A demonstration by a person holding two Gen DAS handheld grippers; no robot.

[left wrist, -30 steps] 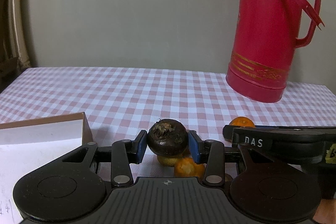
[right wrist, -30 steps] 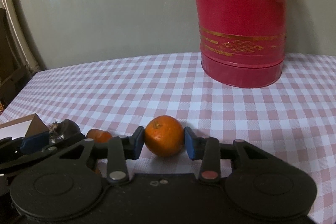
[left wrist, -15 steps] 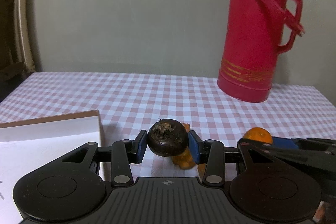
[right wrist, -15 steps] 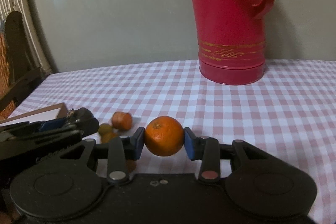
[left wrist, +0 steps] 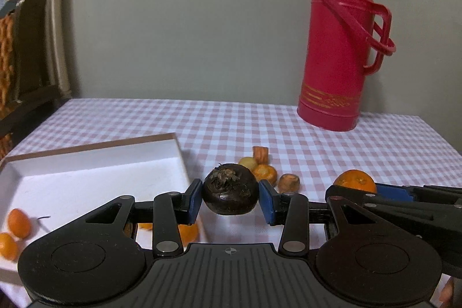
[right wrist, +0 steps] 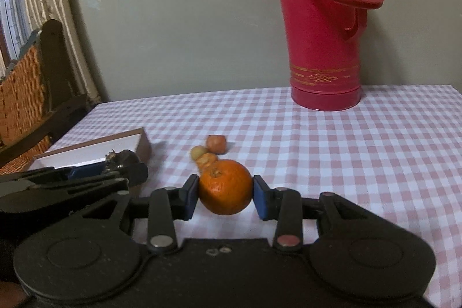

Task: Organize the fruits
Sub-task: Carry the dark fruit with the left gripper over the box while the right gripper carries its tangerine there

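Note:
My left gripper (left wrist: 230, 198) is shut on a dark brown round fruit (left wrist: 230, 192) with a dry leafy top, held above the tablecloth just right of a white box (left wrist: 95, 175). My right gripper (right wrist: 226, 196) is shut on an orange (right wrist: 225, 186), also lifted off the table. In the left wrist view the right gripper (left wrist: 375, 192) shows at the right edge with its orange (left wrist: 355, 180). In the right wrist view the left gripper (right wrist: 121, 163) shows at the left with the dark fruit (right wrist: 125, 157). Several small orange and yellow fruits (left wrist: 261, 166) (right wrist: 208, 152) lie loose beyond both grippers.
A tall red thermos (left wrist: 342, 54) (right wrist: 323, 28) stands at the back right of the checked tablecloth (right wrist: 346, 158). The white box holds small orange fruits (left wrist: 17, 224) near its front left. A wicker chair (right wrist: 31, 82) stands off the table's left edge.
Both grippers have pulled back and risen with their fruits still held. The thermos now looks farther away, the loose fruits have come into view ahead, and more of the white box shows.

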